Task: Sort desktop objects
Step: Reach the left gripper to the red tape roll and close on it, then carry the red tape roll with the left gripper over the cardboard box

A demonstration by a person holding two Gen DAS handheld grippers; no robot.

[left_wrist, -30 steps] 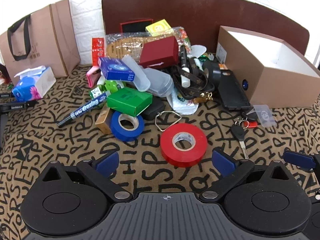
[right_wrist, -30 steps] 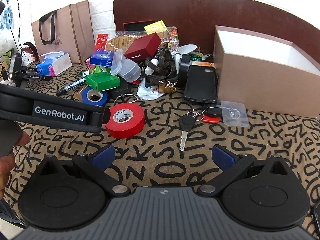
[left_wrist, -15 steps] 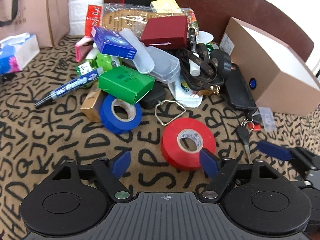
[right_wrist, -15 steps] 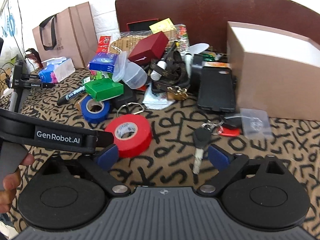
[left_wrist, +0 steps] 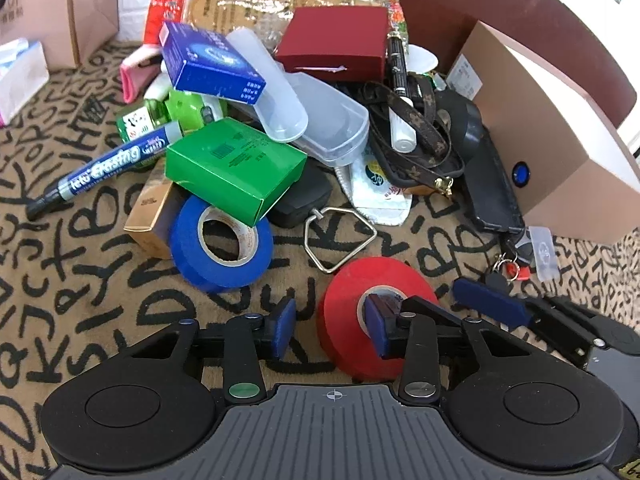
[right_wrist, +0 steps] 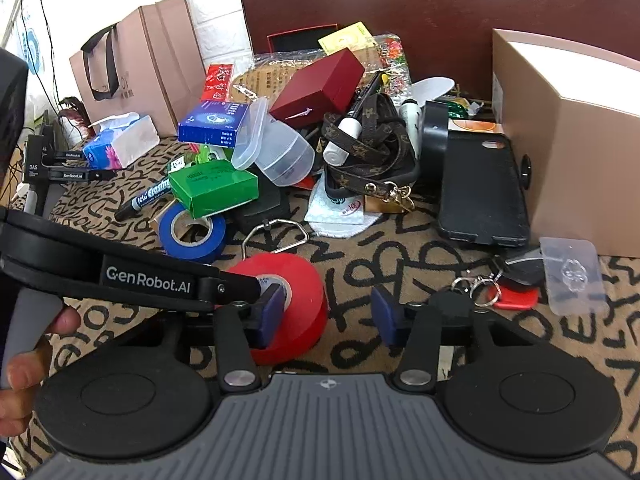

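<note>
Red tape roll [left_wrist: 404,280], near rim hidden by the left tool [left_wrist: 330,327], whose half-open jaws, just closing, straddle its wall unpinched

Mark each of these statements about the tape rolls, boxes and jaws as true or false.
1. The green box overlaps the blue tape. True.
2. The red tape stands on edge. False: it lies flat on the cloth.
3. One finger of the left gripper sits in the red tape's core. True.
4. The marker lies inside the cardboard box. False: it lies on the cloth, left of the pile.
5. The right gripper holds the keys. False: its jaws have been closing with only cloth between them.
</note>
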